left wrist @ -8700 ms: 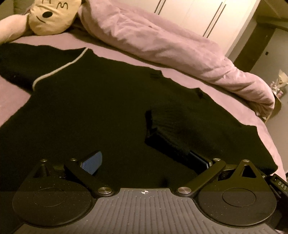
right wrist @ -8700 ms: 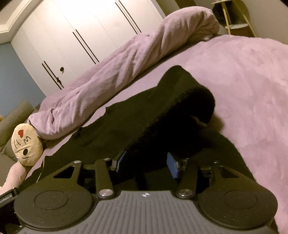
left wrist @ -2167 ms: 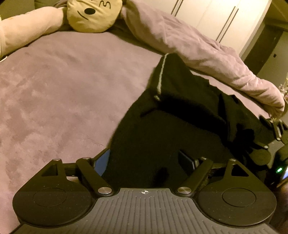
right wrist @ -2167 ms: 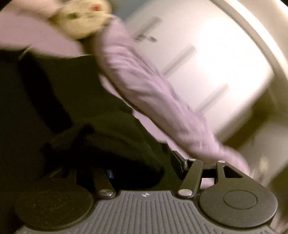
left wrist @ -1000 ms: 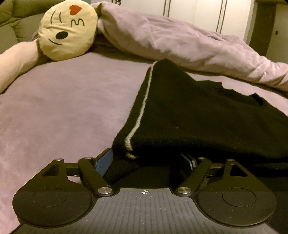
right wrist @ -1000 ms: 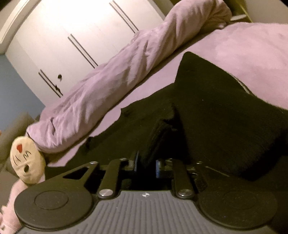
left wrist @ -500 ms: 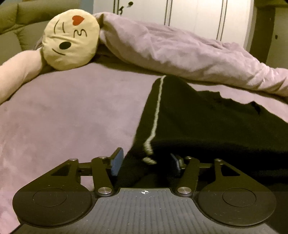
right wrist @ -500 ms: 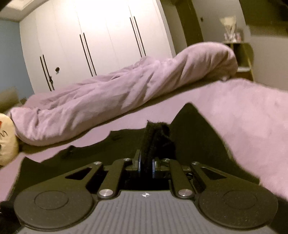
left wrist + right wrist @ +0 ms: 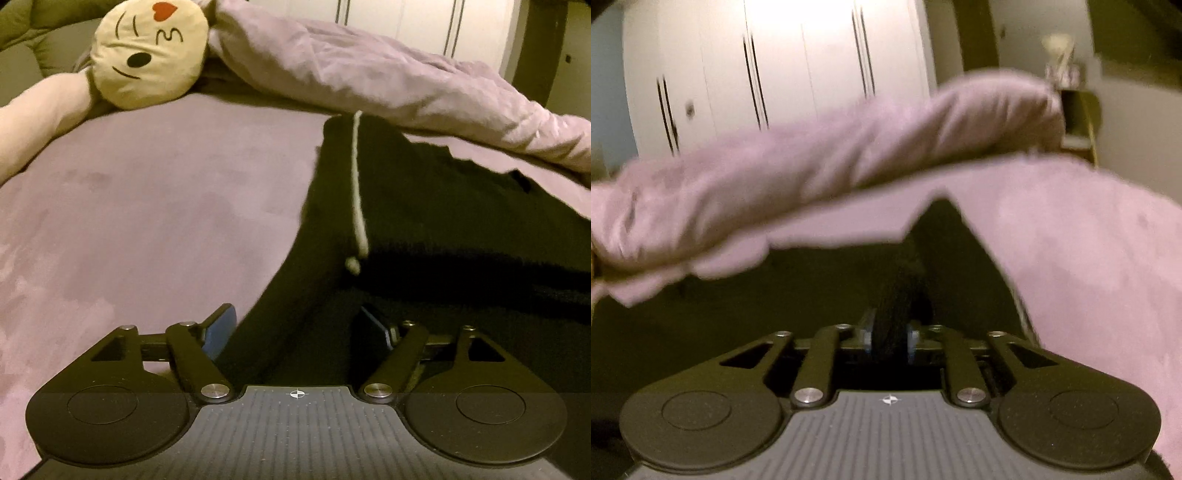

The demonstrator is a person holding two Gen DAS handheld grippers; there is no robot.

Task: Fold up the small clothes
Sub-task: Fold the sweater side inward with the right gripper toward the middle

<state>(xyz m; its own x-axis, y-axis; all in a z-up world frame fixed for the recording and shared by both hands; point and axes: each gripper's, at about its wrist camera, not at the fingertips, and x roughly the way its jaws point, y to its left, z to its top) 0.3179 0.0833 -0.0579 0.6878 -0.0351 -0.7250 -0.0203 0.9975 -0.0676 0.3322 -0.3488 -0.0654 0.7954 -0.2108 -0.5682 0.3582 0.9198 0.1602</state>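
The left gripper [image 9: 300, 330] is now standing wide, its blue pads [image 9: 221, 326] spread apart where half a second ago they were narrower around the hem; the black knitted sweater with a cream stripe [image 9: 424, 221] is lying slack between them, apparently let go. That suggests the fold on this side has been laid down and the left hand is free to smooth or retake an edge. To its left the mauve plush bedspread [image 9: 147, 206] is offering broad bare room, bounded at the far end by the yellow round cat-face cushion [image 9: 147, 51] and the rumpled mauve duvet [image 9: 369, 74], whose roll is touching the sweater's far corner.

On the right, the right gripper [image 9: 891, 338] is pinching narrow on a bunched ridge of the sweater [image 9: 901, 295], as it was a moment ago, though this view is now blurring with motion. Beyond it the folded corner is pointing toward the duvet roll [image 9: 812, 166], with open bedspread [image 9: 1089, 240] to the right.
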